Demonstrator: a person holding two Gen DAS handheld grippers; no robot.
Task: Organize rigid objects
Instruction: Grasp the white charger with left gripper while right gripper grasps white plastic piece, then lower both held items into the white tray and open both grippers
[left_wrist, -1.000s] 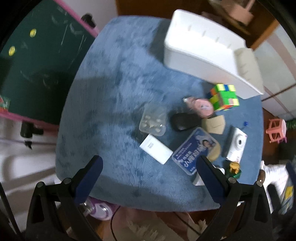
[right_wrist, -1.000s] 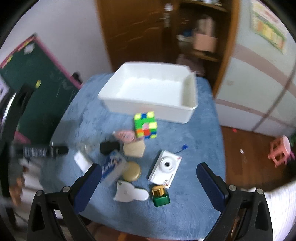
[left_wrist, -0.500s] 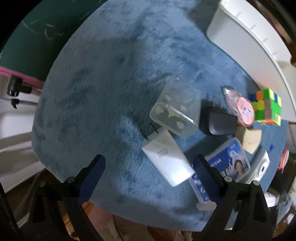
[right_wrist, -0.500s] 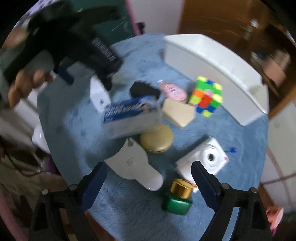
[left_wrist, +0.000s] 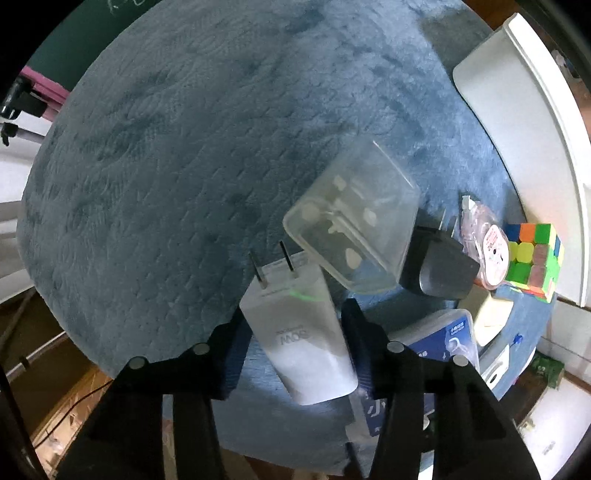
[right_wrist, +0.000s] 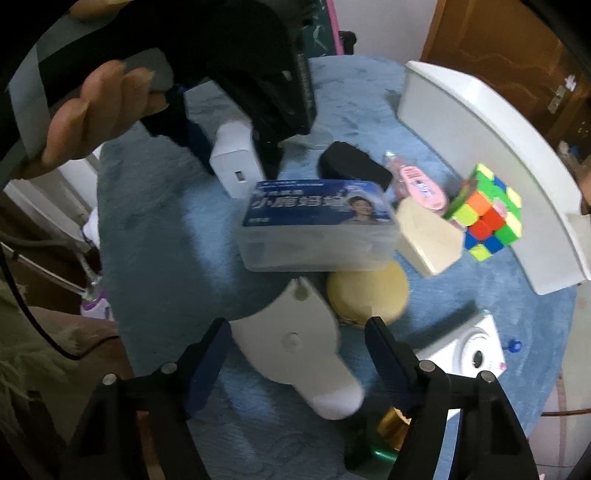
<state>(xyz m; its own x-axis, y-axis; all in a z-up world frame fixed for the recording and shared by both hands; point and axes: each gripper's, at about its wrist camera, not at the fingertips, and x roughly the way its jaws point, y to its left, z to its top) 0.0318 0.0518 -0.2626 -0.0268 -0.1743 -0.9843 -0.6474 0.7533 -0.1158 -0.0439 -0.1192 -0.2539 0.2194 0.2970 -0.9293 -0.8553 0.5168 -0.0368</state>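
Observation:
My left gripper (left_wrist: 295, 332) has its jaws closed against both sides of a white plug charger (left_wrist: 299, 332) lying on the blue table (left_wrist: 166, 147); the charger also shows in the right wrist view (right_wrist: 236, 162). My right gripper (right_wrist: 299, 350) is open, its jaws on either side of a white flat fan-shaped object (right_wrist: 295, 347) without touching it. A white bin (right_wrist: 491, 155) stands at the far edge of the table and shows in the left wrist view too (left_wrist: 524, 147).
Near the charger lie a clear plastic case (left_wrist: 354, 221), a black adapter (left_wrist: 436, 266), a blue-labelled box (right_wrist: 317, 221), a pink tape roll (right_wrist: 421, 188), a colour cube (right_wrist: 487, 214), a beige wedge (right_wrist: 428, 236), a round gold tin (right_wrist: 365, 291) and a white camera (right_wrist: 465, 350).
My left gripper came down onto the table and closed its jaws on the white charger. My right gripper moved down and left over the fan-shaped object and narrowed its opening.

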